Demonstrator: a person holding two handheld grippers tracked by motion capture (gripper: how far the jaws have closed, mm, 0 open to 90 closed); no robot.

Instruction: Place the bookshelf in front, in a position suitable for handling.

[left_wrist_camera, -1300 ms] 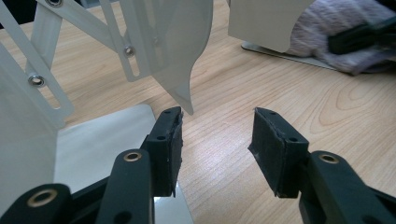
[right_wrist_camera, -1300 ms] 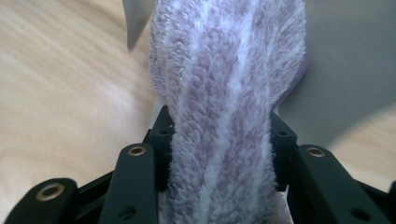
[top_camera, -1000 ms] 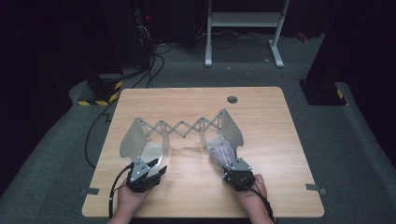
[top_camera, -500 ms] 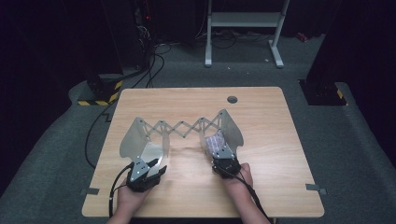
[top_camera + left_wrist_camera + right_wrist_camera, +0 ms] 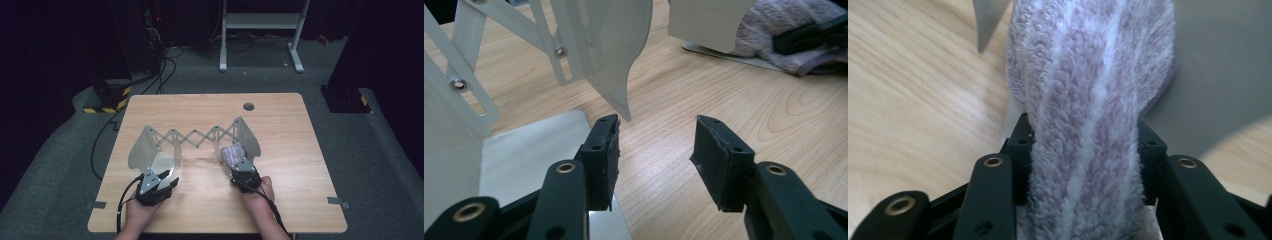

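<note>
- Right gripper [image 5: 239,169] clamped on a rolled purple-and-white towel [image 5: 1088,100], fuzzy pile bulging between both fingers [image 5: 1020,150] in the right gripper view.
- Towel lying on the flat plate at the right end of a white scissor-link folding rack [image 5: 192,137], just inside the rack's curved right panel [image 5: 248,136], seen from the high view.
- Left gripper [image 5: 656,160] half open, nothing between its fingers [image 5: 606,155]; bare wood of the counter [image 5: 664,200] in the gap.
- Left finger resting over the edge of the rack's left flat plate [image 5: 529,150], a pointed white panel tip hanging just ahead of it.
- Rack stretched across the middle of the counter [image 5: 210,210], lattice links between the two curved end panels.
- Both hands at the near edge, left hand [image 5: 137,215] and right hand [image 5: 260,192] well apart.
</note>
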